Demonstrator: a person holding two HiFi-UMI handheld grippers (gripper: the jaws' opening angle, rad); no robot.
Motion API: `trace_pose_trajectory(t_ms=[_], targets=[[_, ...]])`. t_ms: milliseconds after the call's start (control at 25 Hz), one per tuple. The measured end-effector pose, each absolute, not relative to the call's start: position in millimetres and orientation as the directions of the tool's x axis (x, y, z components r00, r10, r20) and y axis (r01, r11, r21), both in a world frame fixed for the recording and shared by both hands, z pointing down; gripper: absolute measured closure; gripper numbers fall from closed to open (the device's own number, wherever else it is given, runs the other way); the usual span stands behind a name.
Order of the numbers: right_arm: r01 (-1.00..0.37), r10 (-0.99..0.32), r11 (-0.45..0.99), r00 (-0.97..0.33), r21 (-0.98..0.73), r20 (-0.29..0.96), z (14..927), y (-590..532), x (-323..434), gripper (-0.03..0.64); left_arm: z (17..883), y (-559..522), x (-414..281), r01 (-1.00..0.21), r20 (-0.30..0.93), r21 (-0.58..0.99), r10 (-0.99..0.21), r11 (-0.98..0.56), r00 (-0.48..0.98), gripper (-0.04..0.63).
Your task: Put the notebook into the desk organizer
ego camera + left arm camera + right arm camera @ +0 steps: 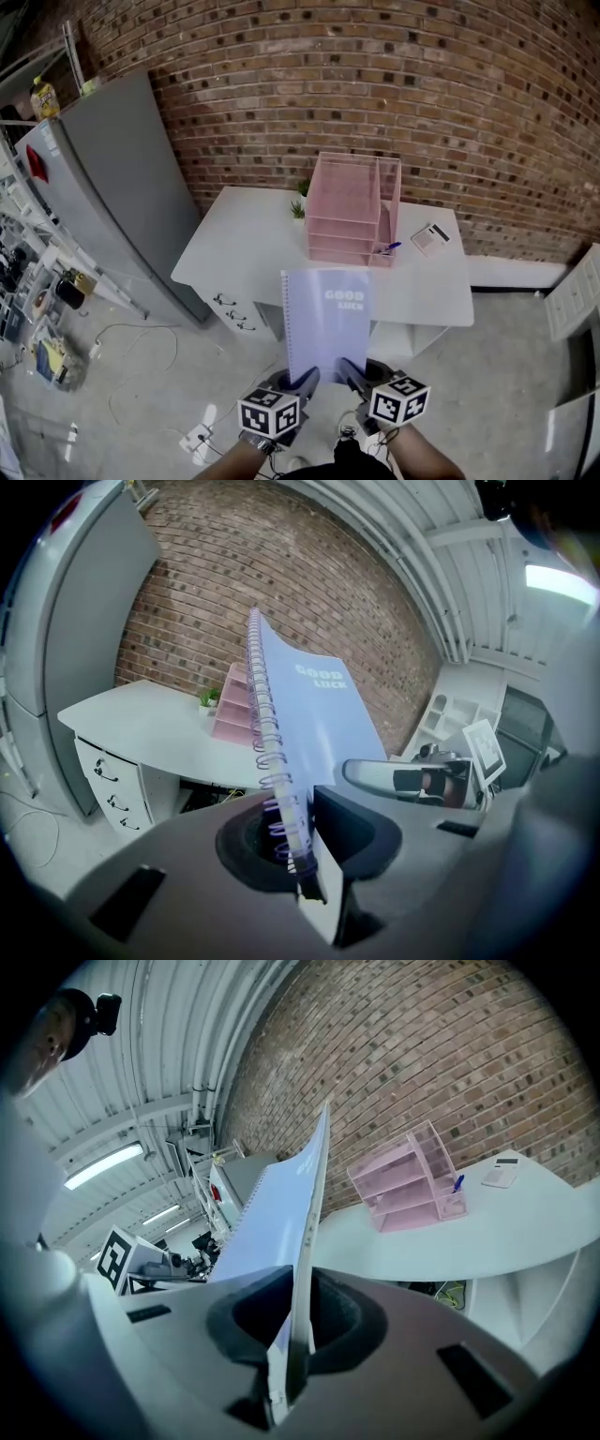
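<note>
A pale lilac spiral notebook [326,321] printed "GOOD LUCK" hangs in the air in front of the white desk [244,253]. Both grippers hold its near edge. My left gripper [307,379] is shut on the corner by the spiral binding [267,752]. My right gripper [350,371] is shut on the other near corner, where the notebook [298,1213] shows edge-on between the jaws. The pink mesh desk organizer [352,208] stands on the desk beyond the notebook, with stacked open trays; it also shows as a pink organizer [410,1188] in the right gripper view.
A calculator [431,236] lies on the desk right of the organizer, a blue pen [390,248] sits in its side cup, and a small green plant [299,208] stands to its left. A grey refrigerator [103,178] stands left of the desk. A brick wall [375,84] runs behind.
</note>
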State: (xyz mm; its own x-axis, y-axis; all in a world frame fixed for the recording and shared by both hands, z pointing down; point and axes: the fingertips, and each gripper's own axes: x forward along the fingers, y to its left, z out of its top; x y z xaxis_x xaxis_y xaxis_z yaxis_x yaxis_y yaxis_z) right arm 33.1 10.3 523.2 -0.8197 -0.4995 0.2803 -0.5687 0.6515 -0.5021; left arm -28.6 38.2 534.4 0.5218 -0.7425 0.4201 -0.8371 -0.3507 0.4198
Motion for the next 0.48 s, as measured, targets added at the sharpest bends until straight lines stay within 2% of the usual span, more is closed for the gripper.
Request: trace_pose_trajectory(t_ms=[480], targets=[[-0.501, -0.427, 0.686, -0.864, -0.528, 0.266, 529.7, -80.2, 69.5, 0.575, 538.3, -46.5, 10.2, -0.871, 0.438, 0.408, -0.778, -0.275, 0.451, 0.540]])
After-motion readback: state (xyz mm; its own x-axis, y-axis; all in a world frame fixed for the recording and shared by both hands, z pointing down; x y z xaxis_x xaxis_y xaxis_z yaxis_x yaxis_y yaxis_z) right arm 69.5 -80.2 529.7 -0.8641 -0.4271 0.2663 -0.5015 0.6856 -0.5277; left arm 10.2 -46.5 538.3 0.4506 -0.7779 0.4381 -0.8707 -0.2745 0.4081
